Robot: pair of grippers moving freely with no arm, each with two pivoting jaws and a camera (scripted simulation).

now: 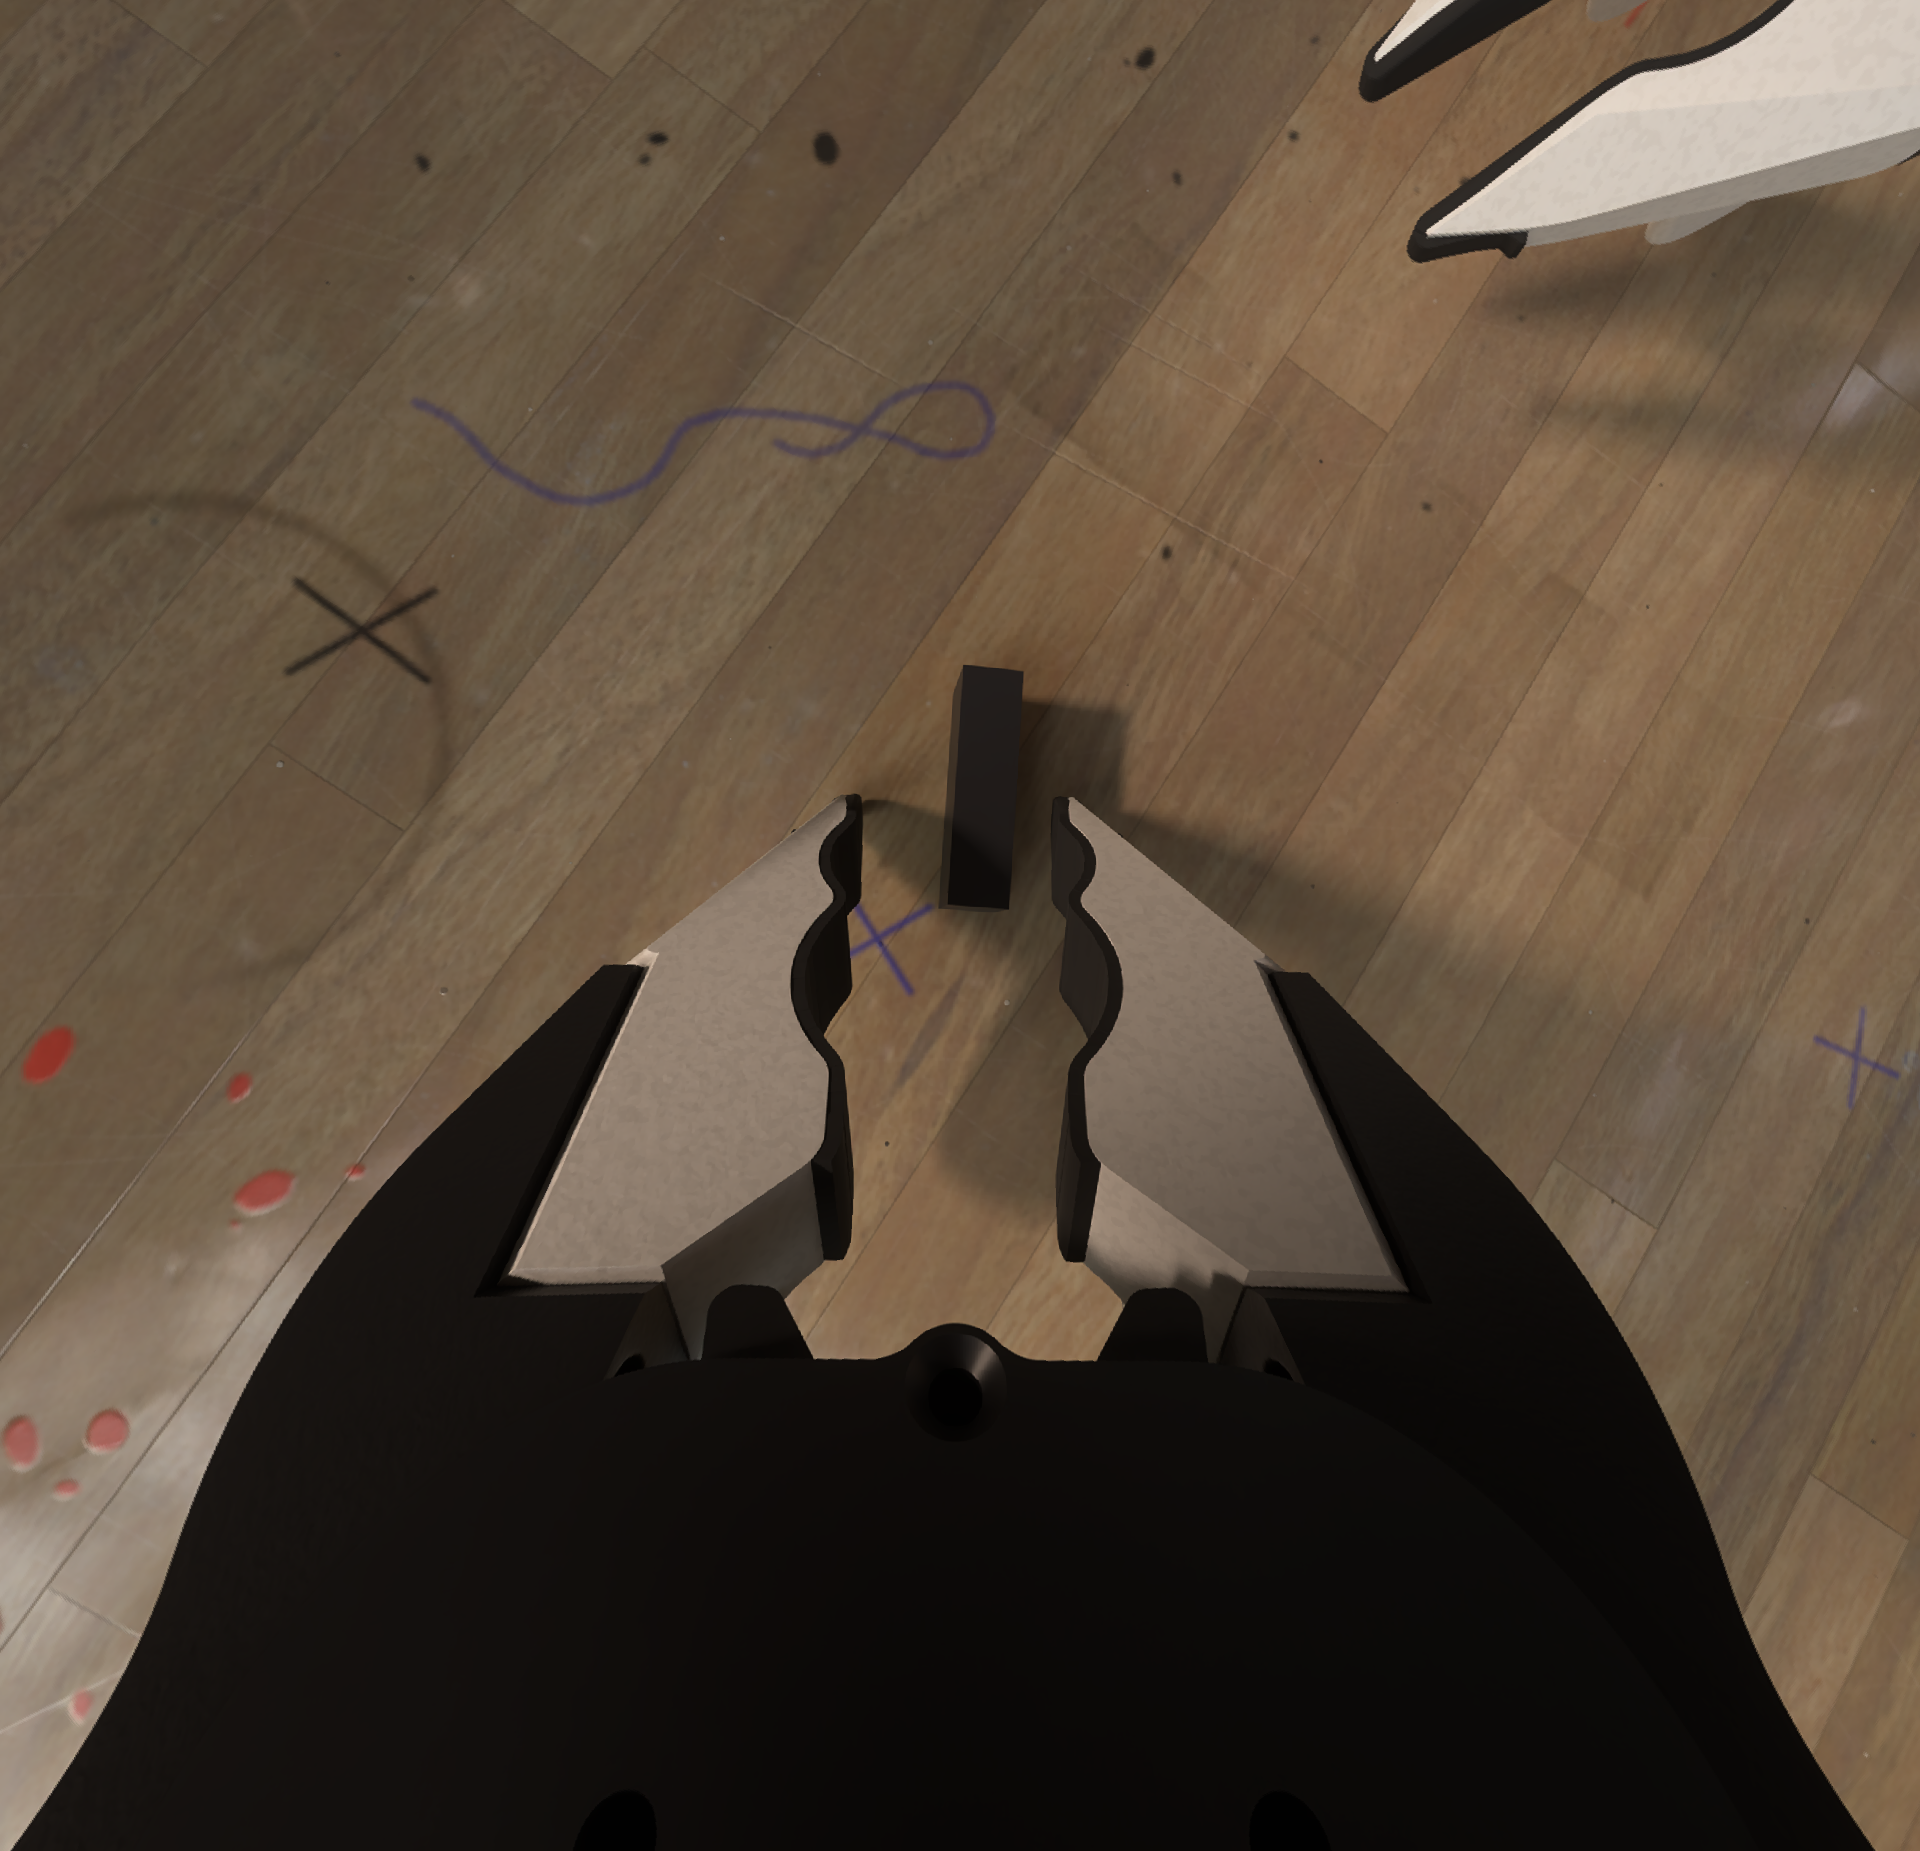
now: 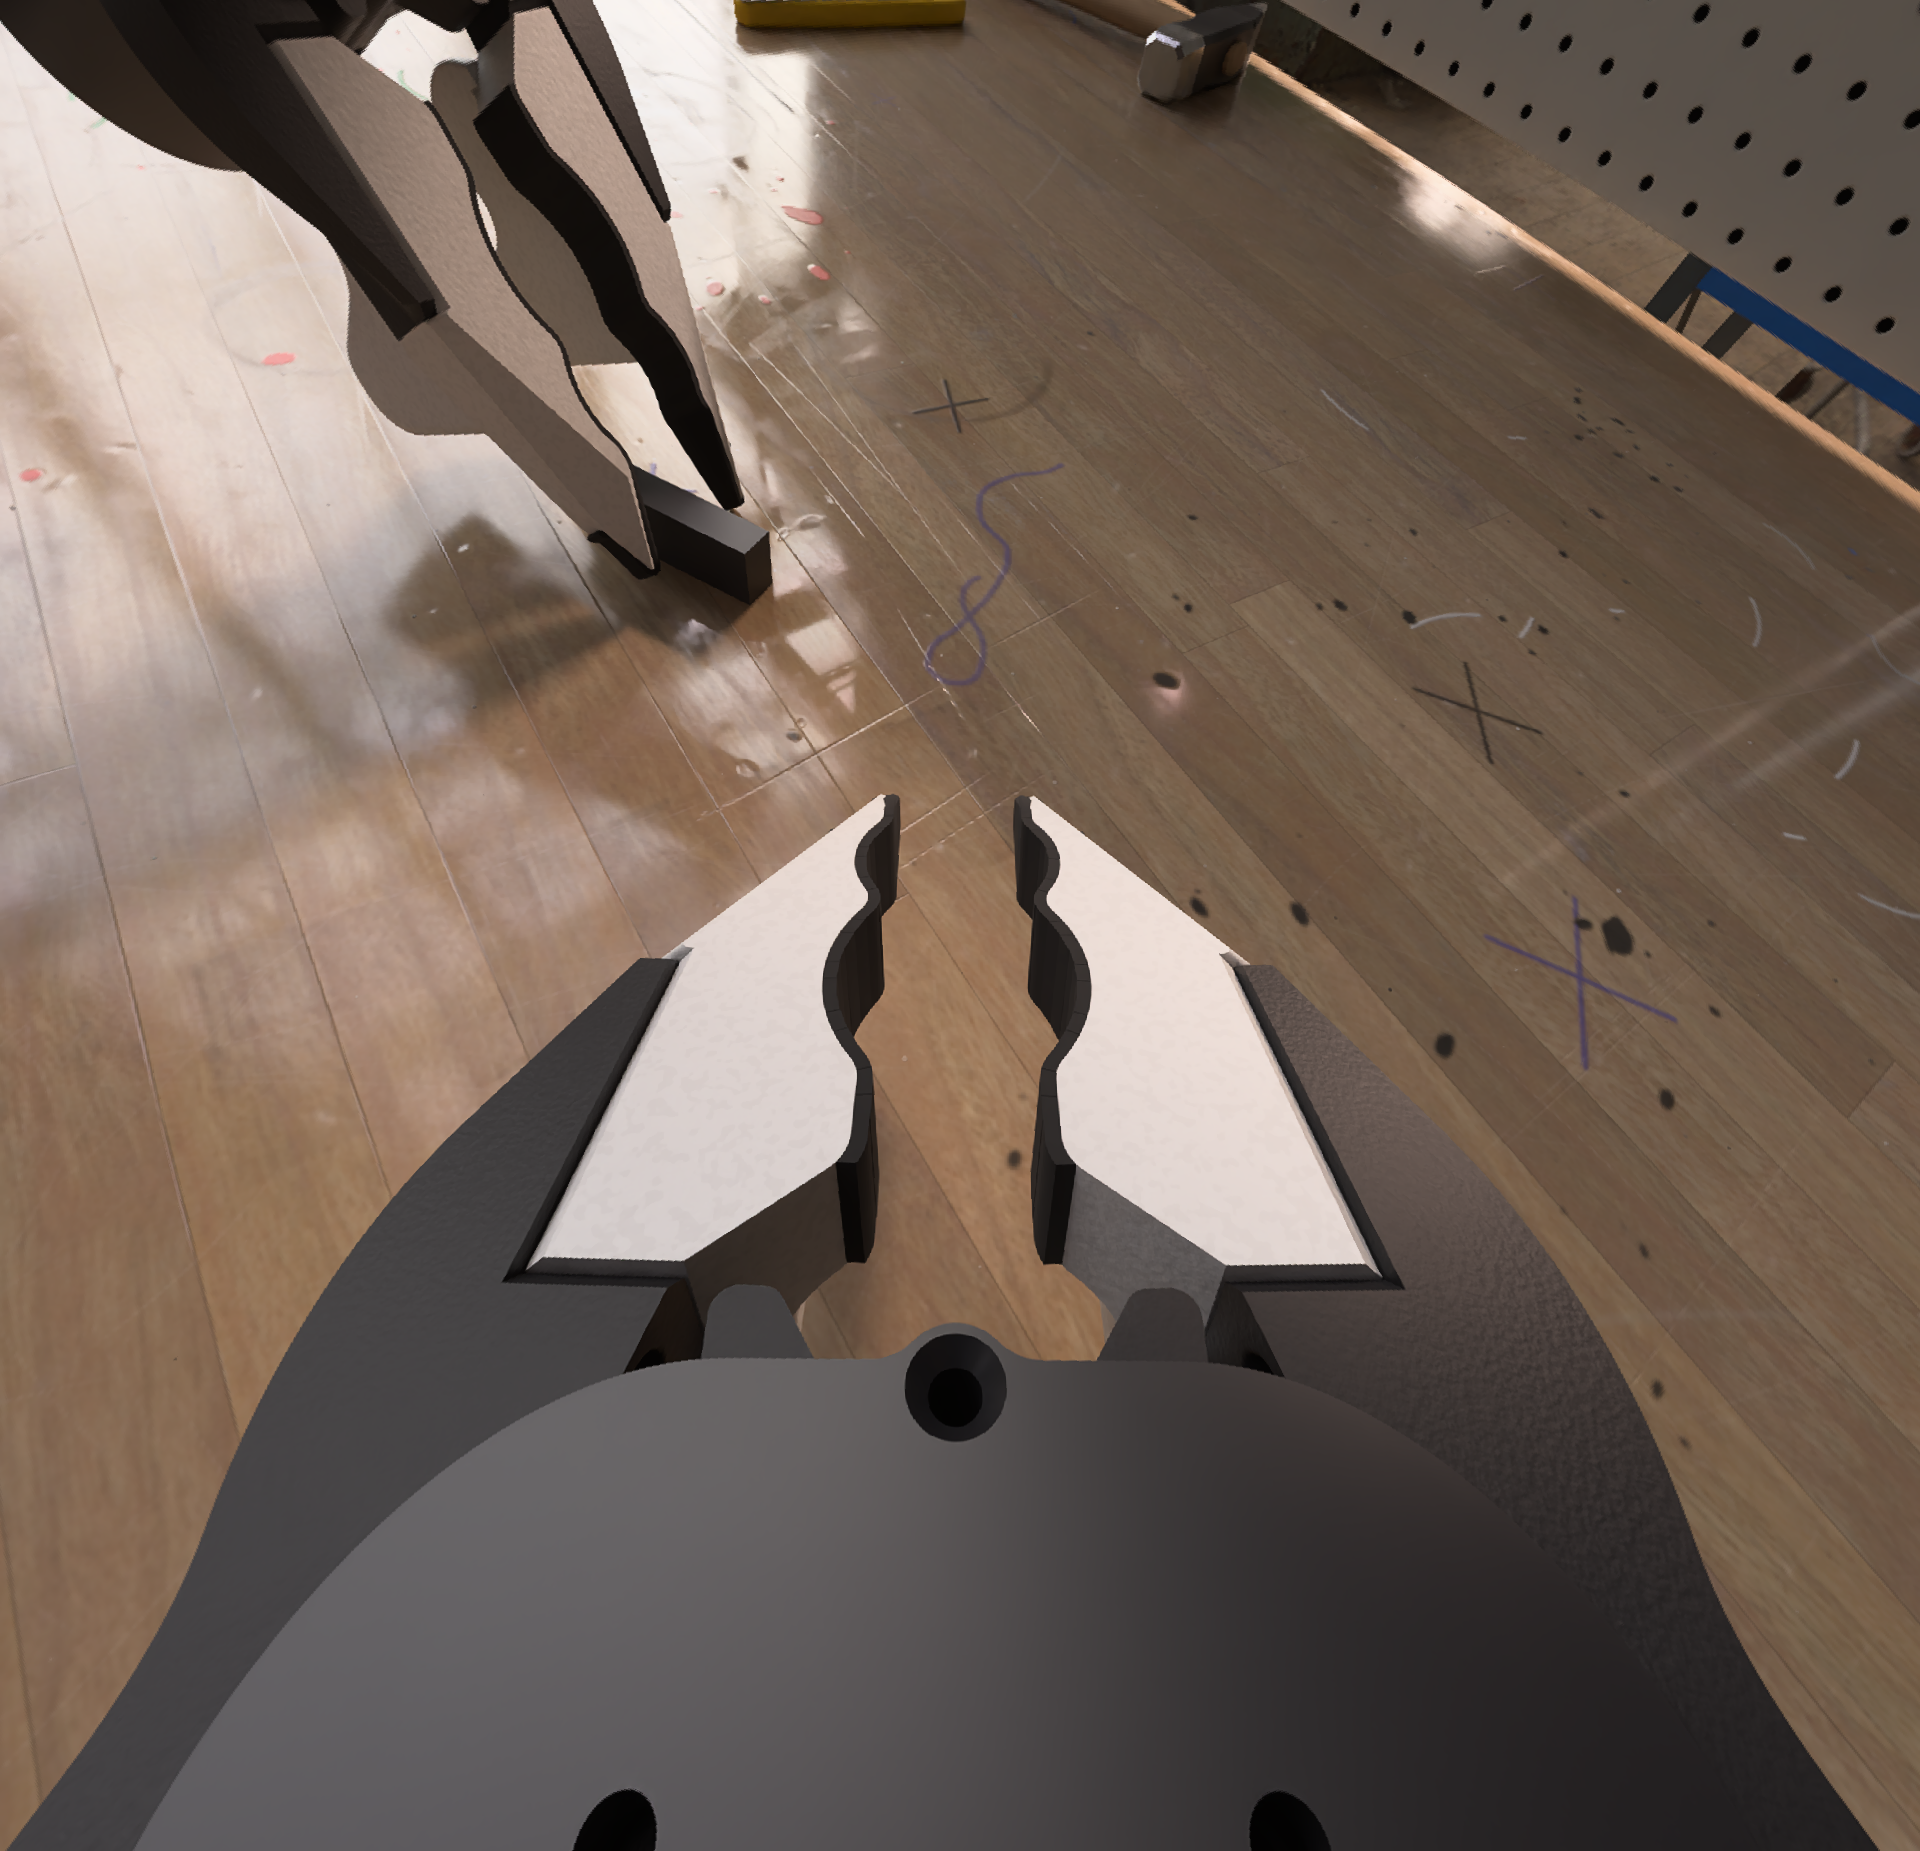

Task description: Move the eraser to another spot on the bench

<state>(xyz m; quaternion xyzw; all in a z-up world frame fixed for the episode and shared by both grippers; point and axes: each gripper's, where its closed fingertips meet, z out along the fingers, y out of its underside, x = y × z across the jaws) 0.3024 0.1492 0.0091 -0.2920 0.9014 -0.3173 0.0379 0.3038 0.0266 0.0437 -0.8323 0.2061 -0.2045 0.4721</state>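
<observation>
The eraser (image 1: 981, 785) is a small black block lying flat on the wooden bench (image 1: 1351, 658). My left gripper (image 1: 956, 814) is open and points down at it, with one fingertip on each side of the eraser's near end, not touching it. The right wrist view shows the eraser (image 2: 717, 546) at the tips of the left gripper (image 2: 681, 528) near the bench surface. My right gripper (image 2: 956, 814) is open and empty, hovering over bare bench some way from the eraser; its white fingers (image 1: 1662, 128) show at the top right of the left wrist view.
The bench bears pen marks: black crosses (image 1: 362, 629), a purple scribble (image 1: 727, 440), red paint drops (image 1: 260, 1190). Far off lie a yellow utility knife (image 2: 847, 6) and a hammer (image 2: 1195, 45). A pegboard (image 2: 1662, 87) stands behind the bench's back edge.
</observation>
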